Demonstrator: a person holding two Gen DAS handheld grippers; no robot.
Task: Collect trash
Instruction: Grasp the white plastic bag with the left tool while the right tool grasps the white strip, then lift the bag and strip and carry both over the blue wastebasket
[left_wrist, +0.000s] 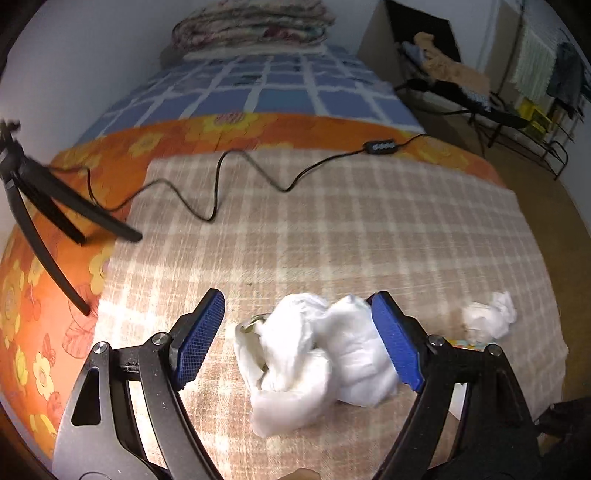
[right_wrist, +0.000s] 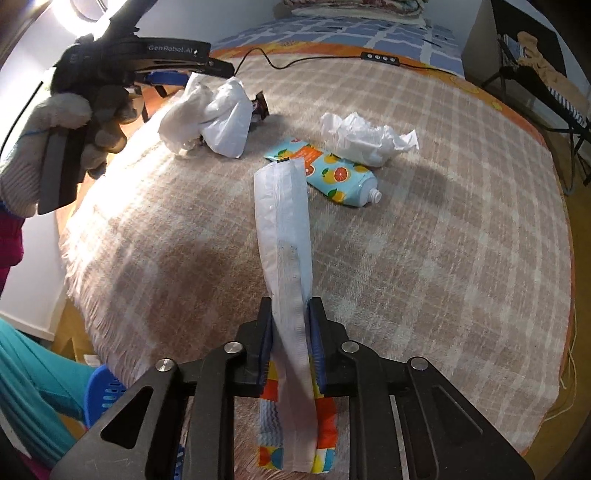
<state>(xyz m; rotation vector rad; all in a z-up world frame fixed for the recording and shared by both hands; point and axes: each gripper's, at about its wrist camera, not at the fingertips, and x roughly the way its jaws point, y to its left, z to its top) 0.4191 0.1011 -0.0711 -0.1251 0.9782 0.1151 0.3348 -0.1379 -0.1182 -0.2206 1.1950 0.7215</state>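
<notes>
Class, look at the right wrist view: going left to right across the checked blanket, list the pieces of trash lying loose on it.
White plastic bag → fruit-patterned tube → crumpled tissue. The tube and tissue overlap slightly, but the tube begins further left.

The left hand-held gripper (left_wrist: 297, 339) is a black frame with curved arms, triangular cut-outs and round silver screws at its pivots. Its two fingers carry flat blue pads (left_wrist: 201, 341) with a fine grid texture. The right hand-held gripper (right_wrist: 290, 347) has the same build: black arms, silver screw heads, blue pads on the inner faces. Seen from the right wrist, the left one bears white lettering, "GenRobot.AI", along its black side. The left hand (right_wrist: 55, 147) wears a light grey knitted glove with darker fingertips, above a magenta sleeve (right_wrist: 9, 243). Teal clothing (right_wrist: 33, 384) shows at the lower left.
</notes>
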